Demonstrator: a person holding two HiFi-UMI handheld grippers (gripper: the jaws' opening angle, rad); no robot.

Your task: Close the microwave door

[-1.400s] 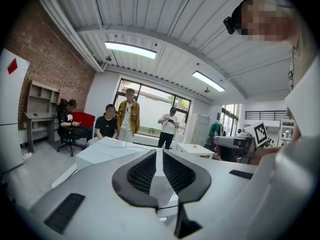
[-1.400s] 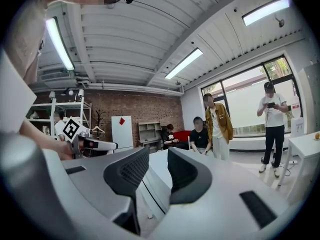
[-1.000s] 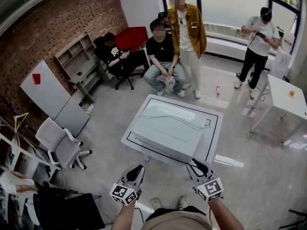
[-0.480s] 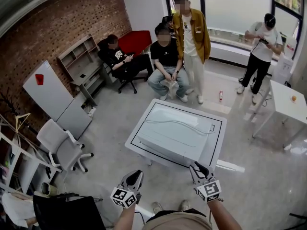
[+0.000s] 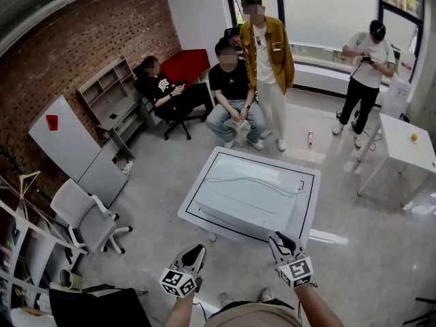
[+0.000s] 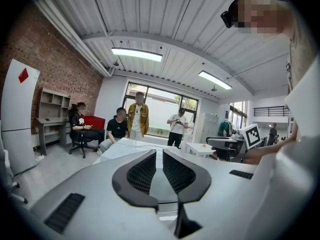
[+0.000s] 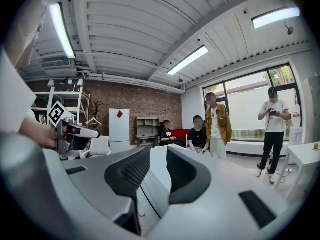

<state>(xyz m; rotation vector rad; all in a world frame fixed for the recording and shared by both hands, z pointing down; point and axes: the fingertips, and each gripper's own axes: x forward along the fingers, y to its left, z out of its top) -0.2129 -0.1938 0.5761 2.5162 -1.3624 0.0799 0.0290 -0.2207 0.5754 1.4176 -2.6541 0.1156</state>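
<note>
While you face the microwave (image 5: 245, 191) on the bench (image 5: 310, 206), your left hand-held gripper (image 5: 195, 252) sits closed and empty; your right hand-held gripper (image 5: 281, 240), just narrowed, stands apart, gripping nothing.

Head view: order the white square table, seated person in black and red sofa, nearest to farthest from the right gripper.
1. White square table, just ahead of right gripper.
2. Seated person in black, beyond it.
3. Red sofa, back left.
</note>
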